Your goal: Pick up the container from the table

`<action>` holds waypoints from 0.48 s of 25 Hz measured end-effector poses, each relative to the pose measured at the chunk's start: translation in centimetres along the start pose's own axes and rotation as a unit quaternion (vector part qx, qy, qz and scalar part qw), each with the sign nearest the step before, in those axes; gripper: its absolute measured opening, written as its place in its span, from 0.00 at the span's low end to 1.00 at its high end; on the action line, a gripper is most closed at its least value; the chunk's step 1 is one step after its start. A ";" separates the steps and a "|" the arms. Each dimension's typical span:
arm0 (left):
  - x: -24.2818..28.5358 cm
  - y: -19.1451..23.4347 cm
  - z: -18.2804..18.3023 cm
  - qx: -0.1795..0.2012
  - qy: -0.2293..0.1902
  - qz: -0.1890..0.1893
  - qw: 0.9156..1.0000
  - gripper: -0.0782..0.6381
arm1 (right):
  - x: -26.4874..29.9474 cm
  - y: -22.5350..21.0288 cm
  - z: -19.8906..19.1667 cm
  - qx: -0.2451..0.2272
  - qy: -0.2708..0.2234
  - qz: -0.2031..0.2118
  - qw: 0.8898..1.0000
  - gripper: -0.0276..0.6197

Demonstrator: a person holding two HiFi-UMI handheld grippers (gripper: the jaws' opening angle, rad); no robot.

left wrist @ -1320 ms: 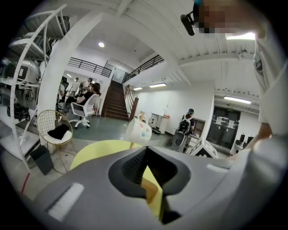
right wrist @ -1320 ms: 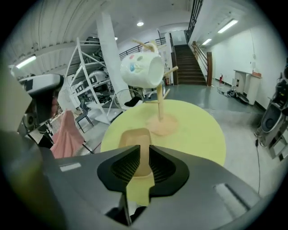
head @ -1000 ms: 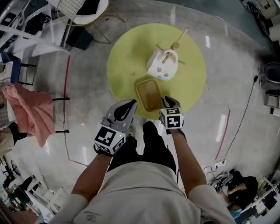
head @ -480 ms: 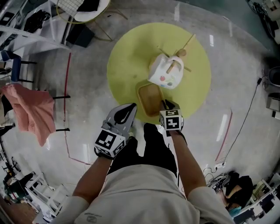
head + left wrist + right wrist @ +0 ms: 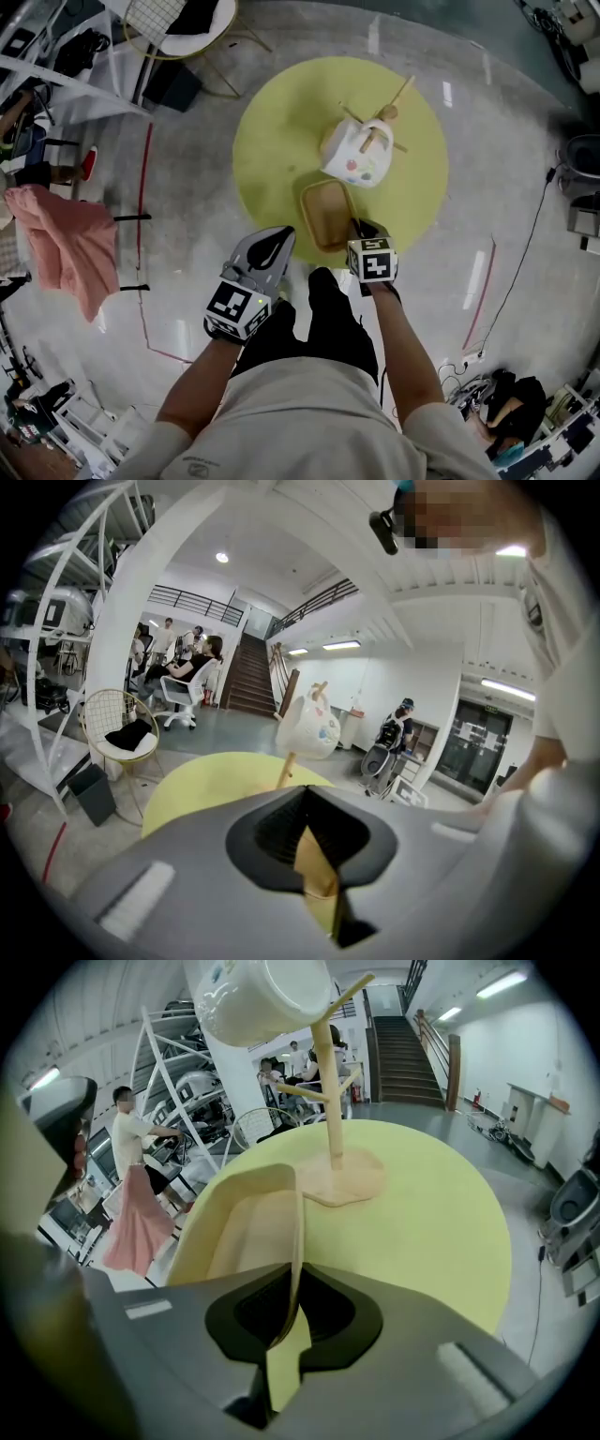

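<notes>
A shallow tan container (image 5: 326, 214) lies near the front edge of the round yellow table (image 5: 281, 131). My right gripper (image 5: 359, 228) is at its near right corner. In the right gripper view the container's thin rim (image 5: 292, 1241) runs straight between the jaws of the right gripper (image 5: 292, 1312), which are shut on it. I cannot tell whether the container is off the table. My left gripper (image 5: 277, 236) hangs off the table's edge, left of the container and apart from it. Its jaws are shut on nothing, and the left gripper (image 5: 314, 855) shows only a sliver of tan beyond them.
A white mug (image 5: 356, 155) hangs on a wooden stand (image 5: 333, 1101) just behind the container. A pink cloth (image 5: 70, 239) hangs on a rack at the far left, a white chair (image 5: 178, 19) stands at the back, and several people (image 5: 187, 663) sit far off.
The right gripper has closed in slightly on the container's near right corner. The left gripper has barely moved. The head view has shifted a little.
</notes>
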State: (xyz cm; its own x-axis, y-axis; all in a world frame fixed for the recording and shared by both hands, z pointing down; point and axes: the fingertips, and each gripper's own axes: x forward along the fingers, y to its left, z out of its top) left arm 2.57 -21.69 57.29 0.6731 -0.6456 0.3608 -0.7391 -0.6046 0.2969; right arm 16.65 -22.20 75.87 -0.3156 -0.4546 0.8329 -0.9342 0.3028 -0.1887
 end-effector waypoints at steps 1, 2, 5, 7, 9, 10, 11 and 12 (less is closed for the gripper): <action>-0.3 -0.1 0.1 0.001 -0.001 -0.001 1.000 0.12 | -0.4 0.1 0.1 0.000 -0.003 0.000 1.000 0.08; -0.5 -0.3 0.1 0.002 -0.002 -0.003 1.000 0.12 | -0.8 0.4 0.1 0.000 -0.006 0.000 1.000 0.08; -1.5 -0.9 0.3 0.006 -0.005 -0.009 1.000 0.12 | -2.3 1.3 0.0 0.001 -0.012 0.002 1.000 0.08; -2.0 -1.2 0.6 0.010 -0.011 -0.014 1.000 0.12 | -3.3 1.9 0.3 0.002 -0.016 0.003 1.000 0.08; -2.4 -1.3 1.1 0.016 -0.018 -0.019 1.000 0.12 | -4.3 2.5 0.9 0.000 -0.023 0.004 1.000 0.08; -2.7 -1.4 1.4 0.017 -0.020 -0.021 0.999 0.12 | -4.9 3.0 1.1 -0.002 -0.025 0.006 1.000 0.08; -3.1 -1.5 1.6 0.018 -0.022 -0.024 0.999 0.12 | -5.6 3.5 1.3 -0.004 -0.026 0.007 1.000 0.08; -3.5 -1.6 1.7 0.018 -0.024 -0.026 0.999 0.12 | -6.3 4.0 1.4 -0.004 -0.029 0.009 1.000 0.08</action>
State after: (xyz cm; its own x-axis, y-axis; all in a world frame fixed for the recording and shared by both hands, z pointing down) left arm 1.47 -19.24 54.00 0.7116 -0.6339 0.3029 -0.7023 -0.6539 0.2814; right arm 14.65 -19.33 69.15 -0.3407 -0.4965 0.7984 -0.9272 0.3180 -0.1979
